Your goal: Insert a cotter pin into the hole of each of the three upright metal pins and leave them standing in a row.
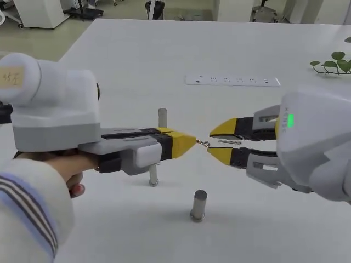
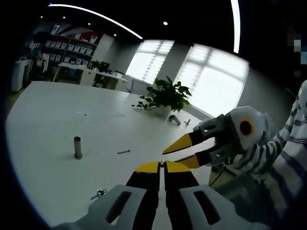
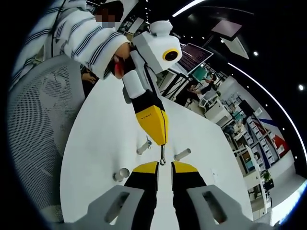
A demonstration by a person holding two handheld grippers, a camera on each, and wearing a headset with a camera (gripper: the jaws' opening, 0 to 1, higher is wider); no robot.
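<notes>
My left gripper (image 1: 193, 142) is shut on a small cotter pin (image 1: 203, 144), held above the table. In the right gripper view that cotter pin (image 3: 163, 154) pokes from the left gripper's tip into the gap of my right gripper (image 3: 164, 166), which is open around its end. The right gripper (image 1: 210, 142) faces the left one tip to tip. Three metal pins stand upright: one behind the left gripper (image 1: 162, 116), one below it (image 1: 153, 176), one nearer me (image 1: 199, 205).
Loose cotter pins (image 1: 229, 141) lie on the white table (image 1: 131, 60) under the right jaws. A white power strip (image 1: 232, 81) sits further back, and a plant (image 1: 334, 61) at the far right edge. Another loose cotter pin (image 2: 123, 152) lies near an upright pin (image 2: 77, 147).
</notes>
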